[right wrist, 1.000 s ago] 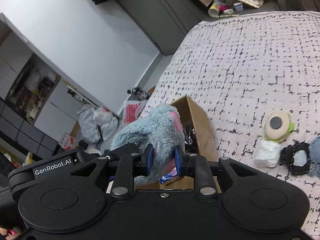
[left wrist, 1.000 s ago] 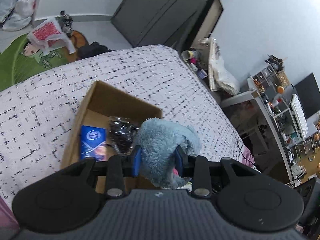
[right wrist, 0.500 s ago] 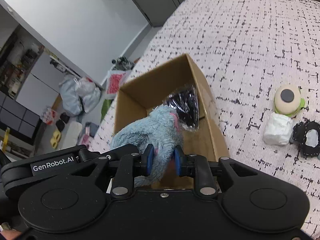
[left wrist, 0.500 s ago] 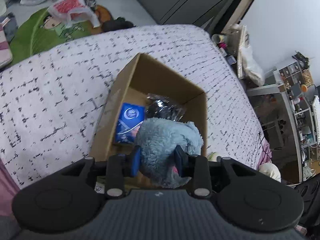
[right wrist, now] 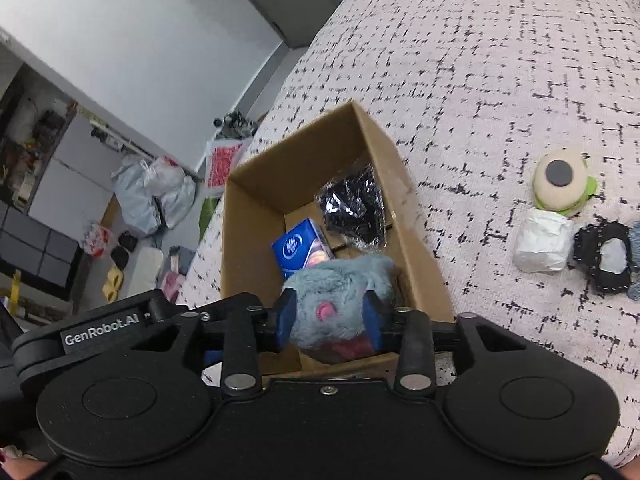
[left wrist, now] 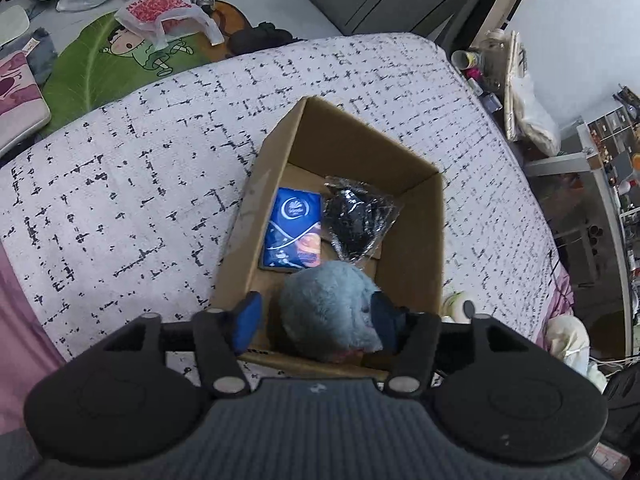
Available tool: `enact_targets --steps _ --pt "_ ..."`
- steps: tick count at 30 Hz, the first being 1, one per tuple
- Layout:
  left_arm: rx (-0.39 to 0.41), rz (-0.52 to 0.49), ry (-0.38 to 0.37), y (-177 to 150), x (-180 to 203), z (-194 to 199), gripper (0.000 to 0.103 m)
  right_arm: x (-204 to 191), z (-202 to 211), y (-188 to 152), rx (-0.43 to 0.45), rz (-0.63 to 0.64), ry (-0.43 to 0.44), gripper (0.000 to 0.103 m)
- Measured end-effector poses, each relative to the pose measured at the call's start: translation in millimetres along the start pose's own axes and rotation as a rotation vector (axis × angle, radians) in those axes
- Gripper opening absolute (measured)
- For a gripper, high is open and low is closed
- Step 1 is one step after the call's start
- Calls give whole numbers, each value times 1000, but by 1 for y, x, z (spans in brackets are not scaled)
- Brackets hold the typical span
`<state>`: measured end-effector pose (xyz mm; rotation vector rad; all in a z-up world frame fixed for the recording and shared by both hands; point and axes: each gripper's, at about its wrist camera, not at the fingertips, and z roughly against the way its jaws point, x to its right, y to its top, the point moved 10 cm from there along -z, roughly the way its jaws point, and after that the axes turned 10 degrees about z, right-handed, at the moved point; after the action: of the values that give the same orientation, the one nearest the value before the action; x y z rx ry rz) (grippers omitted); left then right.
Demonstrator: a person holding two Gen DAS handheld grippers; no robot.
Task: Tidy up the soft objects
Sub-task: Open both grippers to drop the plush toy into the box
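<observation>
A fluffy blue-grey plush toy (left wrist: pixel 328 308) with a pink patch sits at the near end of an open cardboard box (left wrist: pixel 412 240) on the bed, beside a blue tissue pack (left wrist: pixel 294 234) and a black item in clear wrap (left wrist: pixel 358 220). On the bedspread lie a cream-and-green plush (right wrist: pixel 560 182), a white bundle (right wrist: pixel 542 244) and a black pouch (right wrist: pixel 606 254).

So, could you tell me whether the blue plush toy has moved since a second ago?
Yes. The blue plush toy was held above the cardboard box; now it sits lower, inside the box's near end, beside the blue packet.
</observation>
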<state>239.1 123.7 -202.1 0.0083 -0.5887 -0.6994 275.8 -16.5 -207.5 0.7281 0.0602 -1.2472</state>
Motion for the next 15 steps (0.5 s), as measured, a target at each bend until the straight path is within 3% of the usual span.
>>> enact_targets --steps 9,12,15 --pt "103 -46 -38 5 34 26 93 15 37 18 102 -9 46 78" --pt "133 -40 -72 4 45 32 103 21 49 22 128 18 39 81" --pt "170 -41 -84 2 54 36 103 27 60 24 148 34 44 83"
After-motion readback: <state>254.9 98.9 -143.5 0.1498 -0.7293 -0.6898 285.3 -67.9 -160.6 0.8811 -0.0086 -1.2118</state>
